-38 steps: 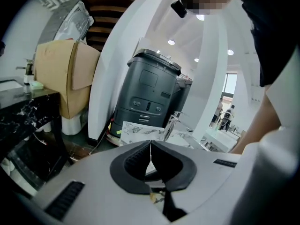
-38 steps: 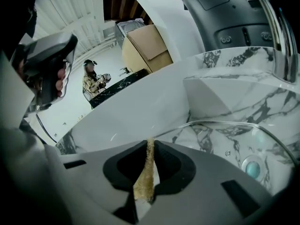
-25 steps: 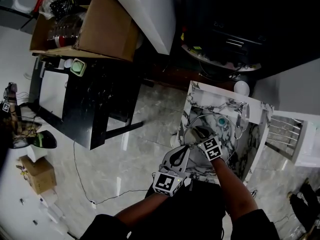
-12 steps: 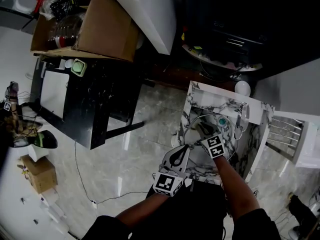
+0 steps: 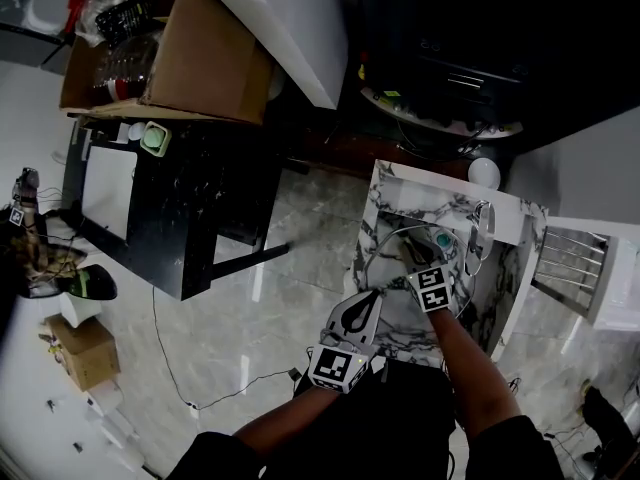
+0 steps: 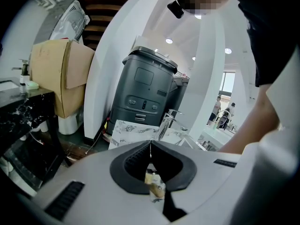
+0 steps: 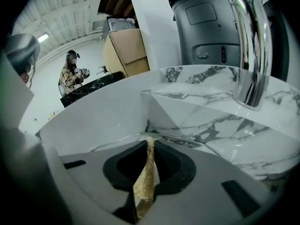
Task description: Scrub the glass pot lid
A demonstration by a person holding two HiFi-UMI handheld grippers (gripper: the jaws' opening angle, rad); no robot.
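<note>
The right gripper (image 7: 149, 139) is clamping a tan sponge (image 7: 143, 182) over the glass lid (image 5: 390, 236). The left gripper (image 5: 374, 294), jaws pressed together, is sitting at the lid's seven o'clock.

Round glass pot lid (image 5: 400, 240) with teal knob (image 5: 443, 239) lies in white marble-veined sink (image 5: 392, 200). Left gripper (image 5: 371, 295) at its near rim, right gripper (image 5: 411, 261) over the glass. Chrome tap (image 5: 484, 230) just beside.

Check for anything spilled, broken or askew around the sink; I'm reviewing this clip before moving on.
Nothing stands out. The glass lid lies in the marble sink, left gripper pinching its rim, right gripper clamping a tan scrub pad.
</note>
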